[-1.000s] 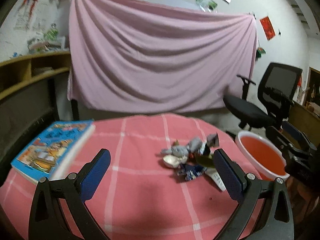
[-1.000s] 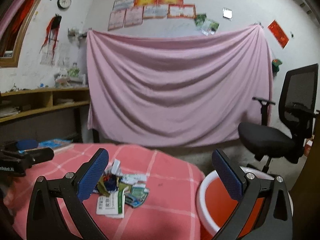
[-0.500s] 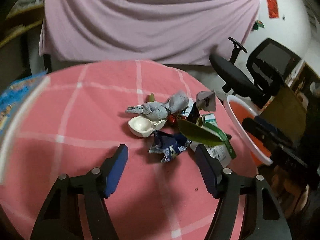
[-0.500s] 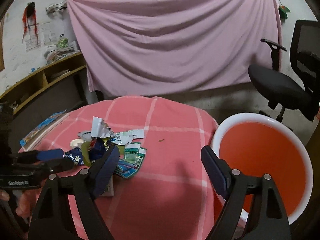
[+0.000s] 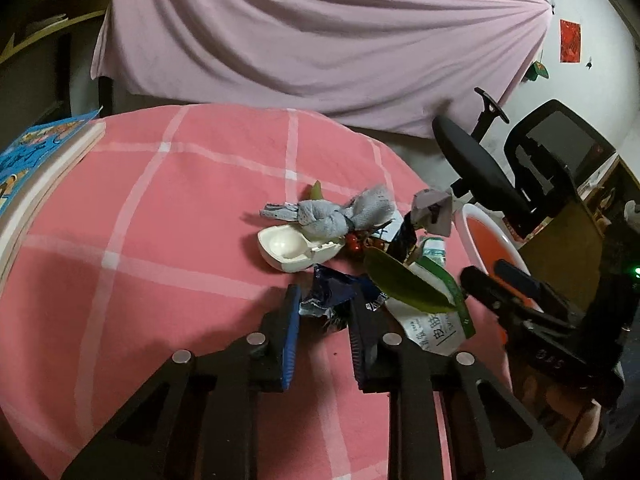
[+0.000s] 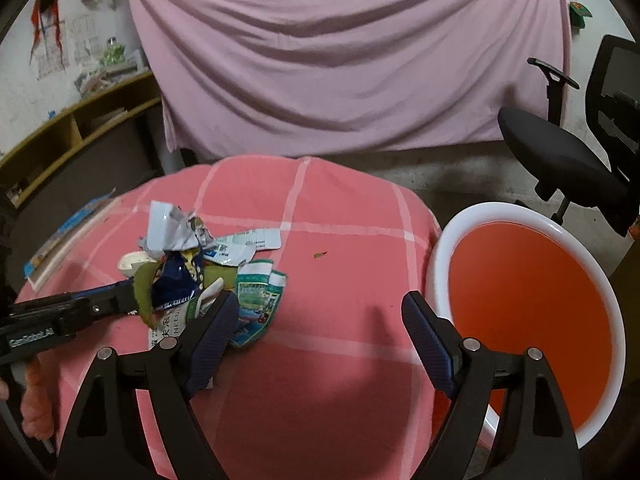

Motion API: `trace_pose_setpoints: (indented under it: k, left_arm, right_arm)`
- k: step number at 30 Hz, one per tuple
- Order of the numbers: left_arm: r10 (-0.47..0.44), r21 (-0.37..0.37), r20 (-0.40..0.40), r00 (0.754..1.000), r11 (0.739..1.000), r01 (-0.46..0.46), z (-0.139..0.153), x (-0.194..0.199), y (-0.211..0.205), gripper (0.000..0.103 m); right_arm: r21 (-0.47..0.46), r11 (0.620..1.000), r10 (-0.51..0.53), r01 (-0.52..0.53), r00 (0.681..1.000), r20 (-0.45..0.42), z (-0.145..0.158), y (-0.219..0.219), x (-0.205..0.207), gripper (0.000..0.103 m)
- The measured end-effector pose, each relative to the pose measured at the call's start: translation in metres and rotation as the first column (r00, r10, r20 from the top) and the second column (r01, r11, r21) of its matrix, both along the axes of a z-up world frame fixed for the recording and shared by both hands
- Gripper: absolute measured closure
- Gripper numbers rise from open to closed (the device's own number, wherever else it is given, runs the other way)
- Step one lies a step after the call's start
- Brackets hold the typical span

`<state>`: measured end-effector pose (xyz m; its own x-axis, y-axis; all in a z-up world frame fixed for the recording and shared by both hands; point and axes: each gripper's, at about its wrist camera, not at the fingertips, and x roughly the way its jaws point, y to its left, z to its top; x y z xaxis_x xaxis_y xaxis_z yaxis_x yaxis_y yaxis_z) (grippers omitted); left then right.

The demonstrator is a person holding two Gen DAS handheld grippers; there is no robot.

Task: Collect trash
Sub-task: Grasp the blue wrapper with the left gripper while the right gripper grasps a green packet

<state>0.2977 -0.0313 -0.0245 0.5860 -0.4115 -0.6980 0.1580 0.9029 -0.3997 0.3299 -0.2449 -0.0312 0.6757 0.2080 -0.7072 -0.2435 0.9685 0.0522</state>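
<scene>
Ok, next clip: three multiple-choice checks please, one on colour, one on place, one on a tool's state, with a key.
1. The tablecloth is: A green; B pink-red with white checks; C plain black.
2. The orange basin stands: A off the cloth, beside it; B on the cloth; C on the trash.
3. The left tool is: A wide open, clear of the trash; B out of view; C shut on the dark blue wrapper.
Key: 1 B, white lines cross the pink-red cloth; 2 A, its white rim sits past the cloth's edge; 3 C, its jaws have just been closing and the pads pinch the wrapper between them.
</scene>
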Motion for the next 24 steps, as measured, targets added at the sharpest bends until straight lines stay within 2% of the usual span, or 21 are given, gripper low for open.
trace_pose_setpoints:
  k: [4, 6, 8, 13, 17, 20, 24]
  left_arm:
    - [0.049, -0.012, 0.018, 0.999, 0.999, -0.048, 0.004, -0.009, 0.008, 0.089]
    - [0.087, -0.028, 0.043, 0.995, 0.996, -0.086, 0.008, -0.013, 0.016, 0.089]
    - [0.113, -0.041, 0.062, 0.992, 0.993, -0.11, 0.01, -0.018, 0.02, 0.089]
    - [0.123, -0.013, 0.103, 0.987, 0.992, -0.122, 0.013, -0.026, 0.017, 0.09]
    - [0.124, -0.026, 0.153, 0.98, 0.992, -0.122, 0.017, -0.035, 0.014, 0.09]
    - [0.117, -0.041, 0.176, 0.978, 0.993, -0.111, 0.018, -0.041, 0.015, 0.09]
    - [0.128, -0.049, 0.21, 0.969, 0.992, -0.12, 0.021, -0.05, 0.019, 0.09]
  right_arm:
    - [0.074, 0.997, 0.035, -0.033, 0.999, -0.026, -0.001, 0.006, 0.003, 0.022]
    - [0.075, 0.996, 0.049, -0.046, 0.998, -0.047, -0.004, 0.01, 0.006, 0.036]
    - [0.078, 0.996, 0.05, -0.045, 0.997, -0.066, -0.007, 0.011, 0.008, 0.04]
    - [0.099, 0.993, 0.07, -0.058, 0.99, -0.122, -0.013, 0.013, 0.017, 0.045]
    - [0.125, 0.987, 0.112, -0.098, 0.987, -0.114, -0.011, 0.015, 0.014, 0.086]
    - [0.179, 0.975, 0.153, -0.133, 0.983, -0.103, -0.01, 0.012, 0.011, 0.092]
    - [0.235, 0.962, 0.155, -0.137, 0.986, -0.06, -0.004, 0.003, 0.006, 0.095]
